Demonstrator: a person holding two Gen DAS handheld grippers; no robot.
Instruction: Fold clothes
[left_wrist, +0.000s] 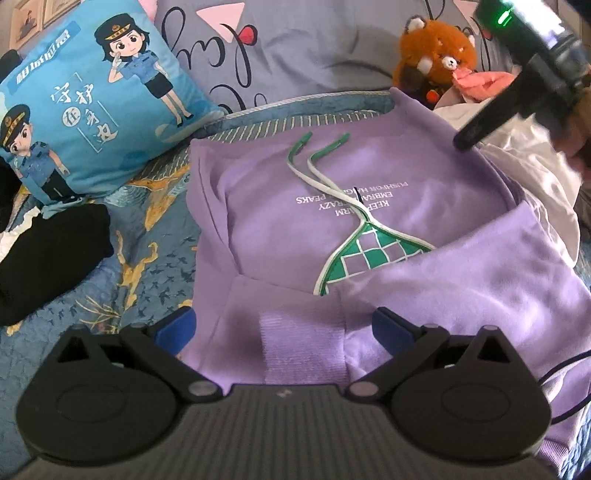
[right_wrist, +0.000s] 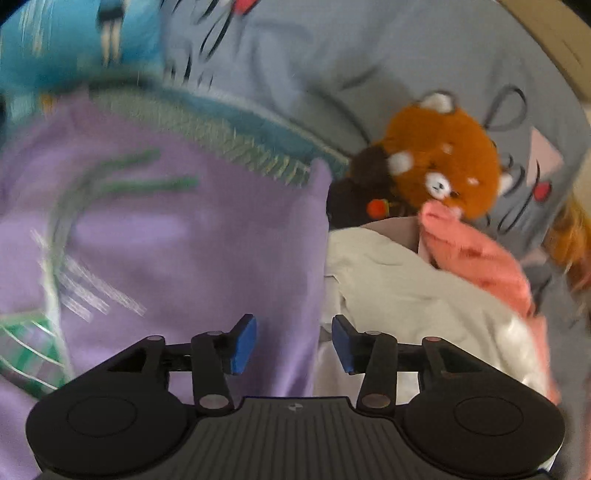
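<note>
A purple hoodie (left_wrist: 369, 177) lies flat on the bed, with white-and-green drawstrings (left_wrist: 317, 162), upside-down white lettering and a green checked hood lining (left_wrist: 369, 254). Both sleeves are folded in over the body; a ribbed cuff (left_wrist: 303, 343) lies between the wide-apart blue pads of my left gripper (left_wrist: 284, 325), which is open above it. My right gripper (right_wrist: 293, 343) is open over the hoodie's (right_wrist: 184, 240) right edge with nothing pinched. In the left wrist view the right gripper (left_wrist: 517, 85) hangs at the hoodie's far right corner, its state unclear from this side.
A blue cartoon cushion (left_wrist: 92, 103) and folded black clothes (left_wrist: 48, 258) lie to the left. A brown plush toy (right_wrist: 443, 158), a pink cloth (right_wrist: 476, 254) and a white garment (right_wrist: 413, 295) sit right of the hoodie. A grey patterned pillow (left_wrist: 295, 48) runs along the back.
</note>
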